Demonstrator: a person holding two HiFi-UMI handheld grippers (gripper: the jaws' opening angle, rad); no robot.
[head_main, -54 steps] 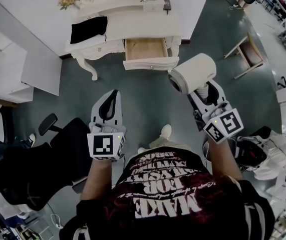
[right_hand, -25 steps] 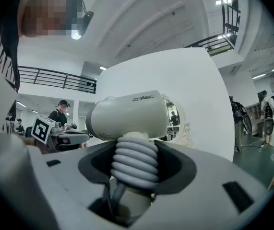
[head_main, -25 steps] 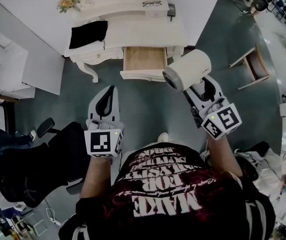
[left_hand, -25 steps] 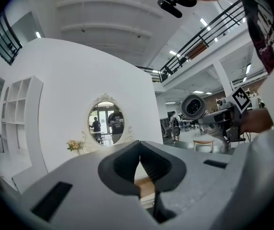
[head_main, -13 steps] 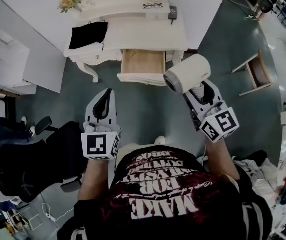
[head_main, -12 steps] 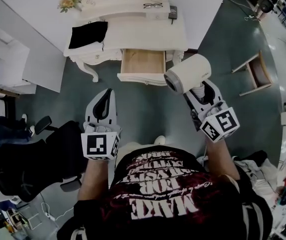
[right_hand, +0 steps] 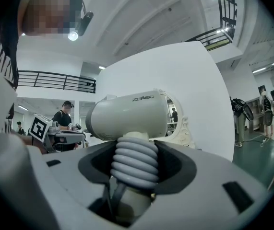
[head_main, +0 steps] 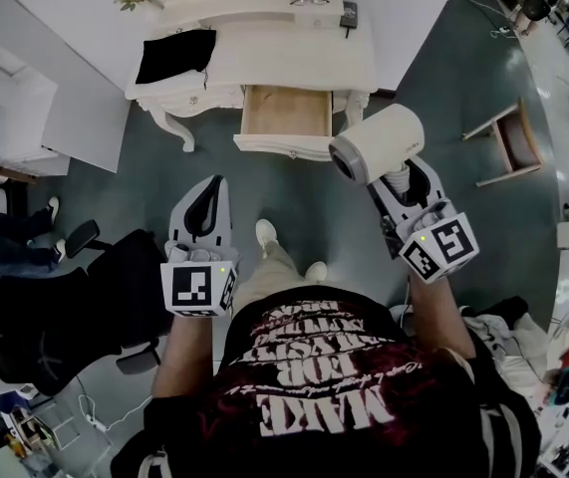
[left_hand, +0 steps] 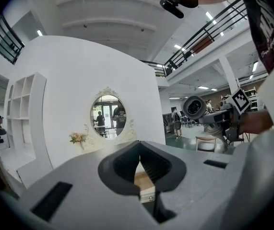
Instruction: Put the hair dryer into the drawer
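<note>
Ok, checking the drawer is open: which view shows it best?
The head view: it looks down into the drawer, pulled out of the dressing table. The left gripper view catches only a sliver; the right gripper view, none.

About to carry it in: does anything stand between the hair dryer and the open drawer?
Nothing visible does. The hair dryer, gripped in the right tongs, hangs in front of the drawer, which is pulled open, its visible wooden bottom bare. Only floor lies between; the left tongs, shut and empty, are off to the left.

Bright even indoor light, soft shadows, sharp centre, strong fisheye bending, dark vignetted corners
</note>
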